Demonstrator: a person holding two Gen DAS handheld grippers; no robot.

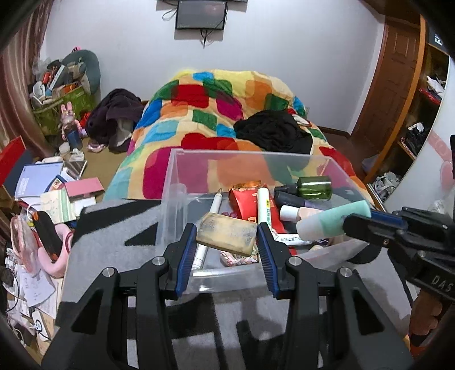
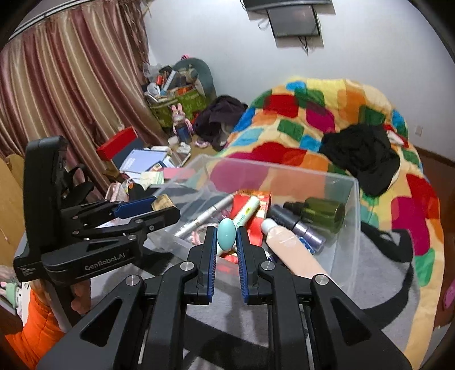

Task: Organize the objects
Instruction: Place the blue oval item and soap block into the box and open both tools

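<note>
Black arms of the left claw [image 1: 227, 233] fill the near part of the left wrist view; its blue pads stand partly apart and press on the two ends of a tan, scuffed block [image 1: 227, 233], held flat and crosswise above the near edge of the bin [image 1: 182, 170]; the right claw [image 2: 226, 234] is nearly shut on a mint tube [image 2: 226, 232], pinched by its crimped end.

Beyond them lies a bed under a patchwork blanket [image 1: 199, 108] of red, green, blue and orange squares, with a black garment [image 1: 273, 133] heaped on it; white walls carry a dark screen [image 1: 201, 14]; striped curtains [image 2: 57, 85] hang at the left; a wooden door [image 1: 395, 71] stands at the right; books, boxes and clothes clutter the floor by the curtain.

Under the claws spreads a grey and black tabletop [image 1: 113, 224]; on it sits the clear bin, holding a green bottle [image 1: 314, 186], a beige tube [image 2: 287, 247], a red packet [image 1: 244, 199], a white stick [image 1: 263, 205] and a pen [image 1: 214, 202].

Seen from the left, the mint tube's long axis runs level, white cap toward the bin's middle, over its right rim; an orange sleeve [image 2: 28, 335] shows below the left claw.
</note>
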